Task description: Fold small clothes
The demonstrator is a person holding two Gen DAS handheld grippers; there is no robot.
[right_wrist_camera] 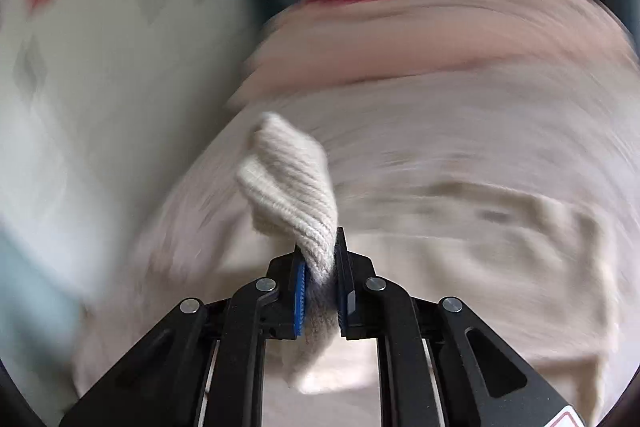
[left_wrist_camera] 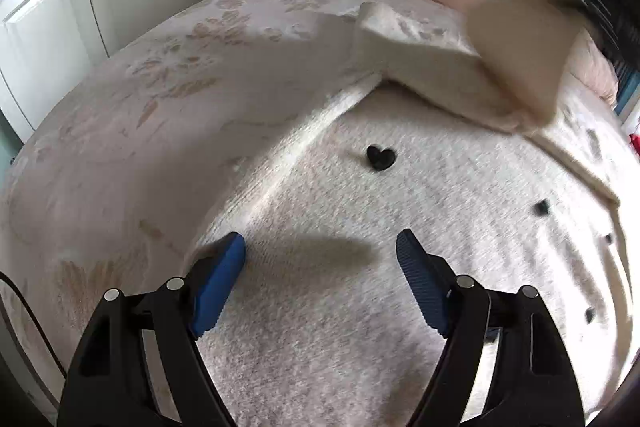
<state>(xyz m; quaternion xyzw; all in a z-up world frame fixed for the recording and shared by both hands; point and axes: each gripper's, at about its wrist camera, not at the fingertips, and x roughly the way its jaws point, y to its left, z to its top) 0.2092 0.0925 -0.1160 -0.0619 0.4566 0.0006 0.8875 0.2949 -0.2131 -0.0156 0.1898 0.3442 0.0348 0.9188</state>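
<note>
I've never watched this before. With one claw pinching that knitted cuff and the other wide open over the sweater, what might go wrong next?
1. The right gripper pinches only a thin bunch of the ribbed cuff; the blur suggests fast motion, so the knit may slip free.
2. The left gripper hangs open over the sweater without pinning it, so pulling the sleeve may drag the body and spoil the fold.
</note>
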